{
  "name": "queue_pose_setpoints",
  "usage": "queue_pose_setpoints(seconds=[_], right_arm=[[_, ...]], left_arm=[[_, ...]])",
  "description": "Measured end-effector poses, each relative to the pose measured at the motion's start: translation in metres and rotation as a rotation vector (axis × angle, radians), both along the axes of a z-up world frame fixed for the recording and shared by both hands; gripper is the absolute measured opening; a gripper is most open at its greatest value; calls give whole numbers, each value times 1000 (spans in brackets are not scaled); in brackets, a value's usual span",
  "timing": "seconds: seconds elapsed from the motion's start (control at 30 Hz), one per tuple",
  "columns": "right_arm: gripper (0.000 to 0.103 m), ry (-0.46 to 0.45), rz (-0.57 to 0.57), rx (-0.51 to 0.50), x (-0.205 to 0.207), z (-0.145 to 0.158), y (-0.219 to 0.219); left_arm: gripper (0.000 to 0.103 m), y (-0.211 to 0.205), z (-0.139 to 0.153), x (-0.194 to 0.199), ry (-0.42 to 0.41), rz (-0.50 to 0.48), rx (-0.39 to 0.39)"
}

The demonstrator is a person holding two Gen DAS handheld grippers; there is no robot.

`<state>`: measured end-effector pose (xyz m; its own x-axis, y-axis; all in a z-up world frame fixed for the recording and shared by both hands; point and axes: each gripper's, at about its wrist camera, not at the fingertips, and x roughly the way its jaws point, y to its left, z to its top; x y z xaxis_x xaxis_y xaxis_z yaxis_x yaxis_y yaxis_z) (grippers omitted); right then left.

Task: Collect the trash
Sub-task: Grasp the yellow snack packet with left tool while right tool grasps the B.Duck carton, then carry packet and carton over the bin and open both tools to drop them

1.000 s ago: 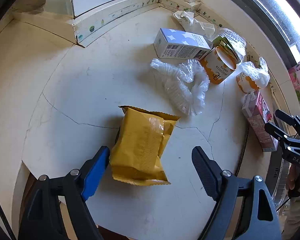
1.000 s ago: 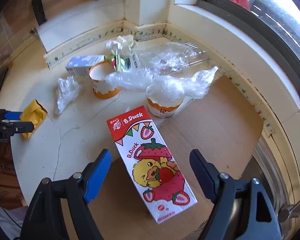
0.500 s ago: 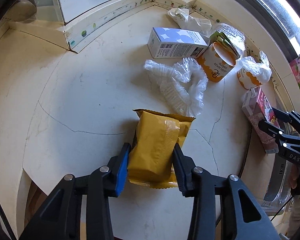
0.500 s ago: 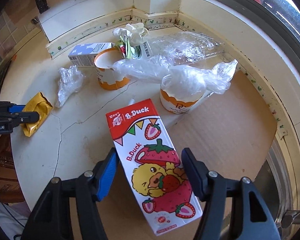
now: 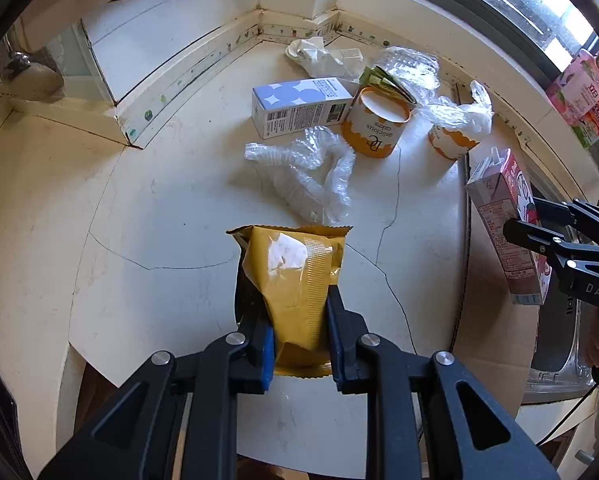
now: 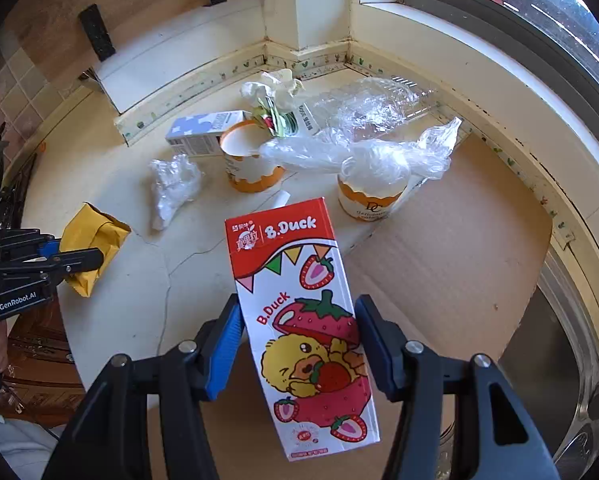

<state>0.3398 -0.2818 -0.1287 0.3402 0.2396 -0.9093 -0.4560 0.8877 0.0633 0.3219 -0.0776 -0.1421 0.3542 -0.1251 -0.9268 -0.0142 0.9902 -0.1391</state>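
Note:
A yellow snack bag (image 5: 299, 268) stands upright between the pads of my left gripper (image 5: 295, 312). Its jaws are closing and squeeze the bag's lower half just above the white counter (image 5: 159, 200). A red strawberry drink carton (image 6: 287, 256) is tilted between the pads of my right gripper (image 6: 299, 320), whose jaws are also closing and press on its sides. In the left wrist view the right gripper (image 5: 527, 224) holds the carton (image 5: 503, 208) at the right edge. In the right wrist view the left gripper (image 6: 71, 256) and bag (image 6: 91, 232) are at the left.
Near the back corner lie a blue-and-white box (image 5: 299, 106), an orange paper cup (image 5: 375, 128), a second cup under plastic film (image 5: 451, 140), crumpled clear plastic (image 5: 311, 172) and tissue (image 5: 319, 54). A cardboard sheet (image 6: 459, 248) covers the right side beside a metal sink (image 6: 559, 360).
Both grippers went from wide open around their items to closed on them. The yellow bag and the carton have both come up off the surface.

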Motion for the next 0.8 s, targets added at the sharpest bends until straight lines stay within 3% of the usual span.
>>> queue_pose_setpoints(seconds=[0.43,0.8], right_arm=[[56,-25,-37,98,-70,39,21],[57,-36,-130,207,-182,60,79]], left_arm=[[19,4,52,-59,-111,-92,30],[19,46,83,-154,-190,-235,47]])
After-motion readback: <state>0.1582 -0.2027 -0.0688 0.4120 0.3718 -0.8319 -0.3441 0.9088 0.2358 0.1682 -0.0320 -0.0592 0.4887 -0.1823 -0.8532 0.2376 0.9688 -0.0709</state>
